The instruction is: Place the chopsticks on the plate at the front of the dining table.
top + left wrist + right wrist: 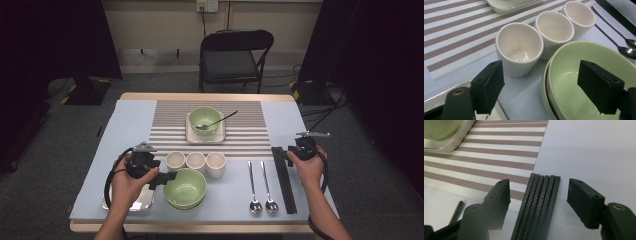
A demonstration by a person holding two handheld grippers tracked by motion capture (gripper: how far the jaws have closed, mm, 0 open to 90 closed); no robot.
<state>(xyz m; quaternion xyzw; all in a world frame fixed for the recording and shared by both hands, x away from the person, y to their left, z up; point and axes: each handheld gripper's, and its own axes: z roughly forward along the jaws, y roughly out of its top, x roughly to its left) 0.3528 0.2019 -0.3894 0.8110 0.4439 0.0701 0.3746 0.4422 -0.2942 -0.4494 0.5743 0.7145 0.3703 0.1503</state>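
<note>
1. Holding my left gripper (541, 90) over the near stacked green bowls (584, 75), I had its jaws spread wide; one pad hung inside the top bowl, the other outside its rim, neither pressing on it.
2. Ahead of those jaws stood three white cups (519, 47) in a row, the nearest just beyond the outer pad.
3. My right gripper (537, 202) had its jaws spread too, straddling the black chopsticks (539, 202) lying side by side on the table; both pads stood clear of them.
4. Beyond the right jaws lay the striped placemat (499, 152), its edge touching the chopsticks' far ends.
</note>
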